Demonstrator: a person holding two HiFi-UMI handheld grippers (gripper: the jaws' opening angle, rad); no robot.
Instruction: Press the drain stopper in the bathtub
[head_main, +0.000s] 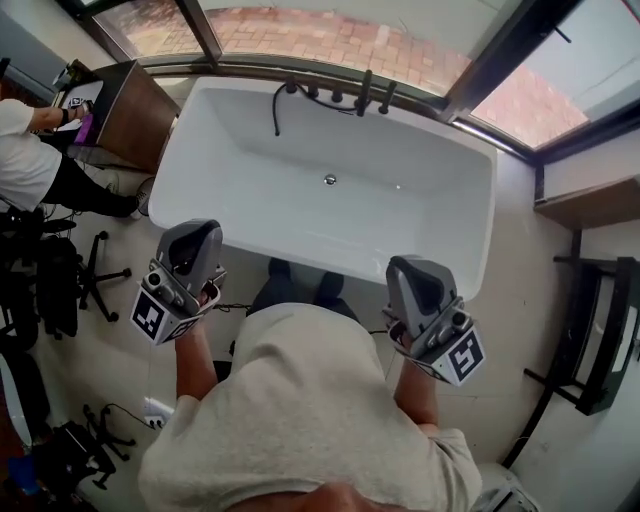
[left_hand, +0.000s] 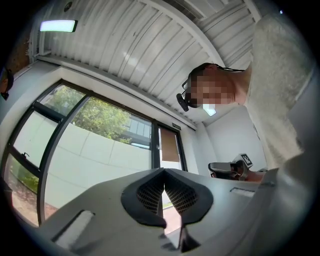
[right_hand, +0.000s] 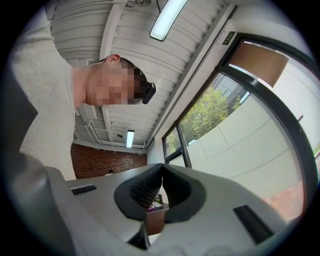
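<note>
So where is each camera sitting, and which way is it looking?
Head view: head-worn, facing steeply down at the bathtub and drain stopper; shows shirt, left gripper, right gripper.
Left gripper view: on the left gripper, facing up at ceiling and window; shows its shut fingers, shirt, right gripper.
Right gripper view: on the right gripper, facing up likewise; shows its shut fingers, shirt.
Shared: both gripper views see ceiling and window.

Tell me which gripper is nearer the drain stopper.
Right, only slightly. The right gripper is over the near bathtub rim, right of the drain stopper; the left gripper is at that rim too, farther to the left.
</note>
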